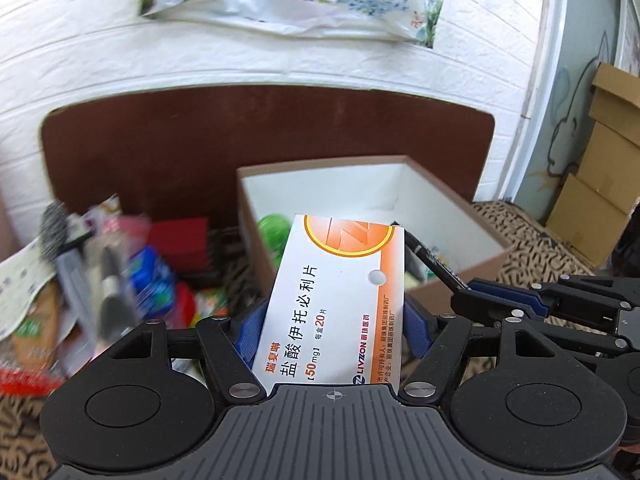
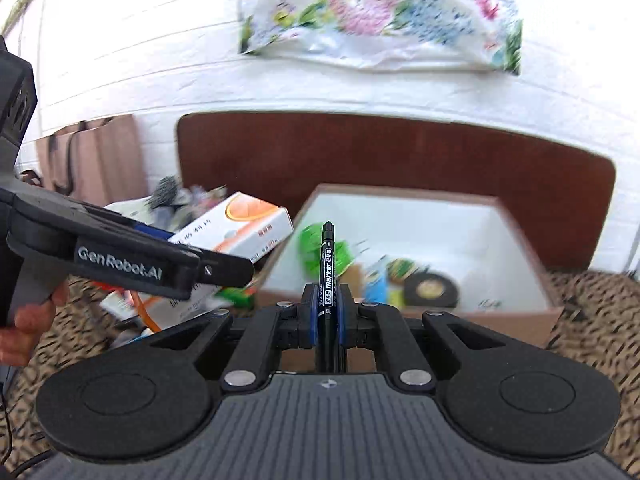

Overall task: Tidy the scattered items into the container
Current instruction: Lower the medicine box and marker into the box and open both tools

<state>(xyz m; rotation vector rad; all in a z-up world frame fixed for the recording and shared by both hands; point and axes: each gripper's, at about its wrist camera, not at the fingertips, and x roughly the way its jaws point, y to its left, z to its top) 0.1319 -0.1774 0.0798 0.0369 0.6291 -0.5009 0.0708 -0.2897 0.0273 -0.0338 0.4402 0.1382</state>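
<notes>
Medicine box [image 1: 336,304], white and orange with printed Chinese text, sits clamped between the blue pads of the left claw [image 1: 334,328], held above the near left edge of the cardboard container [image 1: 460,280]. Beside it, the right claw [image 2: 328,312] grips a black marker [image 2: 327,264] upright, its tip pointing over the container's white interior, where a green item [image 2: 316,248] and a black tape roll [image 2: 430,290] lie. Blurred scattered items [image 1: 120,272] sit heaped left of the container on the patterned surface.
</notes>
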